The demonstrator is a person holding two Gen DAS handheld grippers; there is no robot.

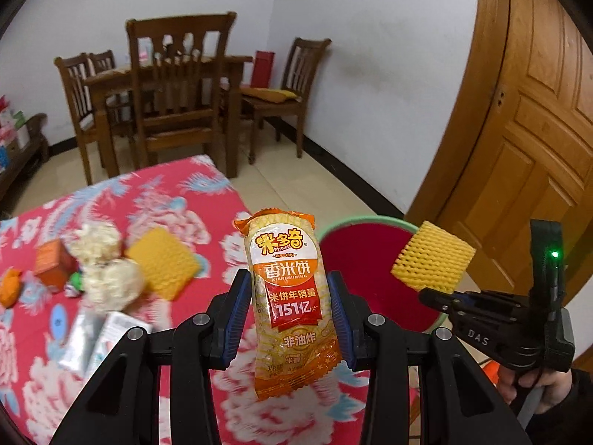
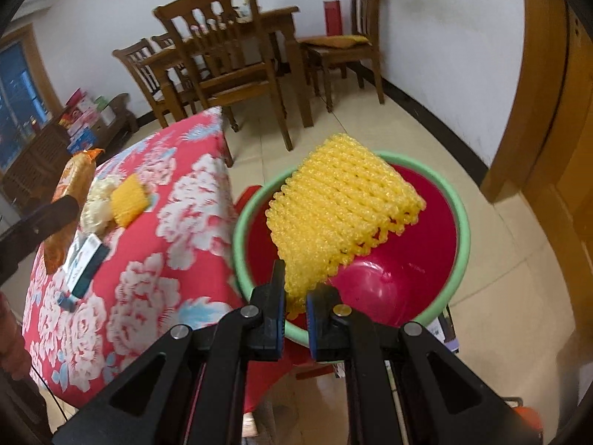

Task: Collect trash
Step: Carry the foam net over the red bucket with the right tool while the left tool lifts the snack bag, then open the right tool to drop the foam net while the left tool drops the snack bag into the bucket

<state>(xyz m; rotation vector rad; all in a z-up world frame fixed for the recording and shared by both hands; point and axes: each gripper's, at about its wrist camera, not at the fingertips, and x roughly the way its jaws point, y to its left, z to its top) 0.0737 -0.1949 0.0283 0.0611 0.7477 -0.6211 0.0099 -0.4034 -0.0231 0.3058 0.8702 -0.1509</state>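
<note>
The left hand-held gripper (image 1: 291, 319) is clenched on an upright rice cracker packet (image 1: 291, 296), its blue pads pressing the packet's two sides, and holds it lifted above the counter (image 1: 207, 200), which is covered in a red floral cloth. The right hand-held gripper (image 2: 295, 306) pinches the near corner of a yellow foam net (image 2: 343, 211), which hangs in the air over a red basin (image 2: 430, 259) with a green rim; the basin stands just beside the counter's edge, lower than its top. In the left wrist view the same net (image 1: 431, 256) shows at the tips of the right hand-held gripper (image 1: 431, 296), above the basin (image 1: 355, 259). On the counter lie other pieces of trash: two small silver-white cartons (image 1: 100, 341) nearest, then a second yellow foam net (image 1: 163, 261) lying flat, touching a pair of crumpled white foam nets (image 1: 105, 263). Just beside these sit a small orange box (image 1: 53, 263) and an orange scrap (image 1: 11, 285) at the far left; a small green item between them is too blurred to name. Beyond the counter, on the tiled floor, stand a wooden dining table (image 1: 222, 66) and several wooden chairs (image 1: 178, 85), and a wooden door (image 1: 530, 129) closes the right side.
</note>
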